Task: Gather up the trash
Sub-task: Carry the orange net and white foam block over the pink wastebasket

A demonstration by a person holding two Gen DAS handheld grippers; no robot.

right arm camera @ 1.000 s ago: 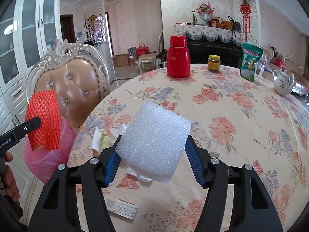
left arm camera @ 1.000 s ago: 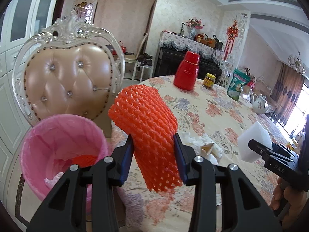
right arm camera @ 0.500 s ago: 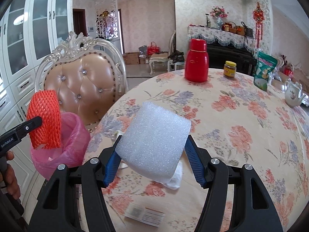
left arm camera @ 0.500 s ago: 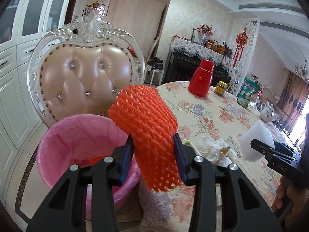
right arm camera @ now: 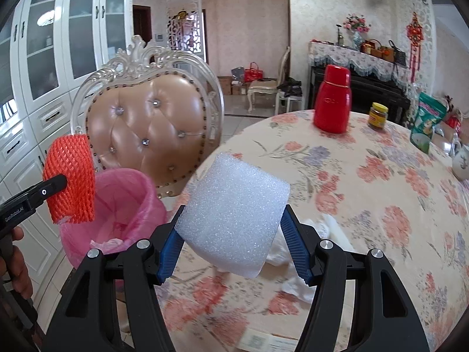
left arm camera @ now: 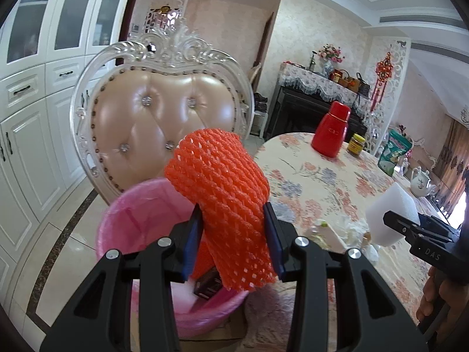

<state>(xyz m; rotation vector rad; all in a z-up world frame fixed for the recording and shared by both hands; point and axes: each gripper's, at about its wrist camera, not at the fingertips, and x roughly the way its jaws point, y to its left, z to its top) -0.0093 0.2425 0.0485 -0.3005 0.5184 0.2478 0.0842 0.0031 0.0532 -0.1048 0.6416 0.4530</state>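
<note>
Beside the table's left edge, a pink-lined bin (left arm camera: 137, 220) is standing on the floor, in front of a tufted chair (left arm camera: 164, 117) with a carved white frame. White cabinets (left arm camera: 35, 111) are lining the wall at far left.

Left gripper (left arm camera: 233, 240) is clamping an orange foam net sleeve (left arm camera: 222, 205) between its blue pads; the sleeve is hanging over the bin's opening, lower end roughly level with the rim. In the right wrist view the same sleeve (right arm camera: 71, 176) is showing at left above the bin (right arm camera: 117, 205), and the gripper body is reading "GenRobot.AI". A dark packet and more orange material are lying inside the bin.

Right gripper (right arm camera: 231, 240) is squeezing a white foam sheet roll (right arm camera: 234, 211) from both sides, above the table's near-left edge. In the left wrist view that gripper's side is reading "DAS", with the roll (left arm camera: 392, 211) in it and the person's hand (left arm camera: 439, 299) below.

Crumpled white tissue (right arm camera: 304, 252) and scraps are lying on the floral tablecloth (right arm camera: 366, 205) just past the right gripper. A printed paper slip (right arm camera: 263, 341) is sitting at the near edge, text unreadable.

Toward the far edge: a red thermos (right arm camera: 332, 99), logo illegible; a yellow-lidded jar (right arm camera: 378, 116); a green pouch (right arm camera: 426, 123); a white teapot (left arm camera: 420, 177) at the right edge.
</note>
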